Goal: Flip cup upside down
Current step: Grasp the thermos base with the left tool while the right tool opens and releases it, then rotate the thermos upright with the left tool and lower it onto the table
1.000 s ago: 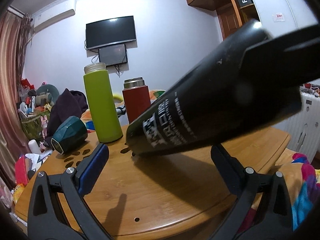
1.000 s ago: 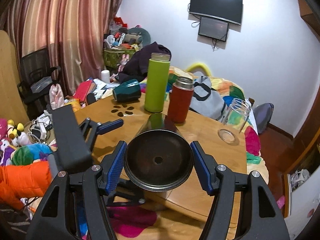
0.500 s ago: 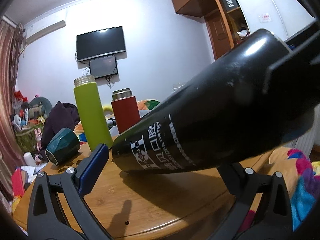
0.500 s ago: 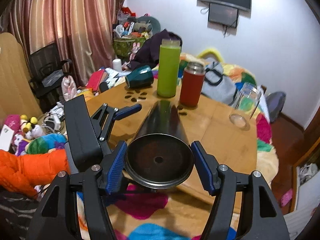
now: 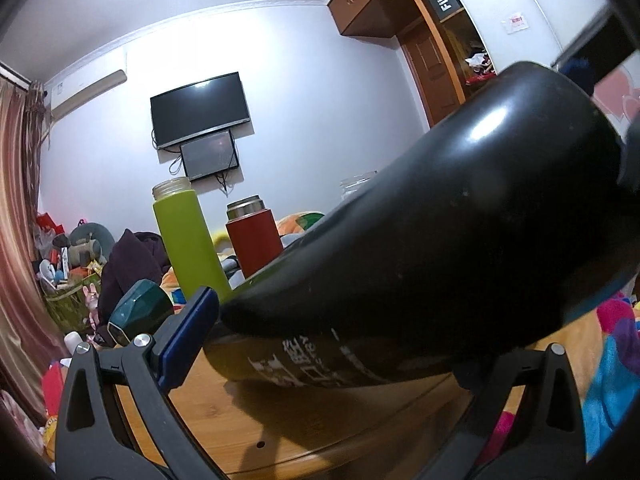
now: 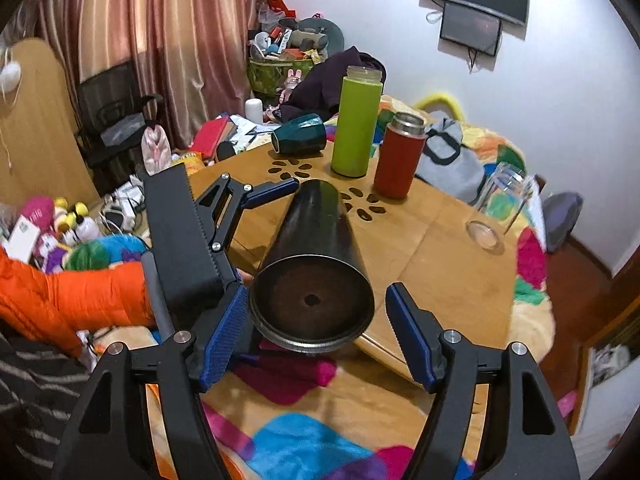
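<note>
A tall black cup [image 5: 420, 264] with white lettering lies tilted between the fingers of my left gripper [image 5: 332, 340], which looks closed on it, though the right finger is hidden behind the cup. In the right wrist view the cup [image 6: 316, 248] points its round end at the camera, above the wooden table [image 6: 432, 240]. My right gripper [image 6: 316, 344] is open around that end; its left pad [image 6: 226, 336] is close to the cup and the right pad [image 6: 410, 340] stands clear of it. The left gripper [image 6: 256, 196] shows at the cup's far end.
On the table stand a green bottle [image 6: 358, 120], a red flask [image 6: 398, 156] and a clear glass [image 6: 500, 208], with a dark green mug [image 6: 300, 134] lying on its side. A colourful blanket [image 6: 300, 432] lies below the table's near edge. Clutter fills the left.
The black cup has swung up towards level and closer to the left camera. My right gripper has opened and let go of the cup's end; it sits further back.
</note>
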`<state>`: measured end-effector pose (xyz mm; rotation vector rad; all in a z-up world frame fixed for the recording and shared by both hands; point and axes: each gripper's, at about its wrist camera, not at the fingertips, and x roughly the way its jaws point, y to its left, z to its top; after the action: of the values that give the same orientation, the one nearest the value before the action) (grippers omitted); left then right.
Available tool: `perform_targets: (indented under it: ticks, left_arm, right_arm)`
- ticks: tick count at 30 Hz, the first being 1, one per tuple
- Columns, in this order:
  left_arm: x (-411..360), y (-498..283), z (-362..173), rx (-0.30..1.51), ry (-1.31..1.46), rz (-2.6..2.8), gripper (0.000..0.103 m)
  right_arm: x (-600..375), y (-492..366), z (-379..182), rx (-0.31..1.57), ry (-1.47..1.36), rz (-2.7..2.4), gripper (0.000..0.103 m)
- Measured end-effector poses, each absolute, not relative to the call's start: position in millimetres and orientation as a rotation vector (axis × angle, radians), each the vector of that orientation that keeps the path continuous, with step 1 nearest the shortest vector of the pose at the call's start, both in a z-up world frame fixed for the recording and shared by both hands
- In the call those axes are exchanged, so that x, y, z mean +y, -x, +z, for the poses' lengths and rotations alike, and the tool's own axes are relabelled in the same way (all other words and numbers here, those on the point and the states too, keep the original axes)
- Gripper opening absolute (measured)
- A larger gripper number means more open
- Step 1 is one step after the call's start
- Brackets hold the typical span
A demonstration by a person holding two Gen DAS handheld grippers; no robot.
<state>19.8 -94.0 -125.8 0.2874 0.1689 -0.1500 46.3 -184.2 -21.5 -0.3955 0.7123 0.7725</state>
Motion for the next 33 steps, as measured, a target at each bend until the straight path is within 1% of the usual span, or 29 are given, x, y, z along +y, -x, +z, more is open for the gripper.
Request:
perform_targets:
  ticks: [4,6,9,11,14,17,20,24,33]
  left_arm:
    - [-95.7,-21.2,-125.5,0.175,-0.305,-0.137,0.103]
    - [-95.8,-18.5,-123.7,0.167,-0.304,-0.132,0.101]
    - [-95.1,-12.5,-117.4,0.139,-0.298,-0.118,0.092]
    - [-94.4,-8.9,-112.1,0.12,-0.299,-0.105,0.083]
    - [-92.5,-3.6,-103.4,0.1,-0.305,-0.089,0.074]
    - [-87.1,-3.6,-94.1,0.105,-0.286,-0.102,0.069]
    - [-82.0,-7.2,-84.8,0.127,-0.259,-0.128,0.066]
    - [-76.3,-14.3,-71.3,0.174,-0.208,-0.17,0.065]
    - [-60.4,-60.2,-33.2,0.377,-0.101,-0.307,0.065]
  right_arm:
    - [-191.0,-37.9,-13.4,0.674,0.437,0.72,0.069]
    - [-196.7,-37.7,-11.1,0.672,0.436,0.691,0.069]
    - [-206.4,-41.6,-11.2,0.679,0.404,0.658,0.07]
    - [-213.0,-47.6,-12.3,0.686,0.361,0.643,0.07]
    - [-217.4,-53.8,-13.5,0.685,0.319,0.63,0.07]
    - [-219.2,-61.1,-15.1,0.679,0.276,0.626,0.07]
    - [-218.4,-65.9,-16.6,0.668,0.242,0.629,0.07]
    - [-219.2,-71.2,-19.9,0.656,0.206,0.637,0.07]
    - [-224.8,-89.1,-34.4,0.666,0.123,0.628,0.07]
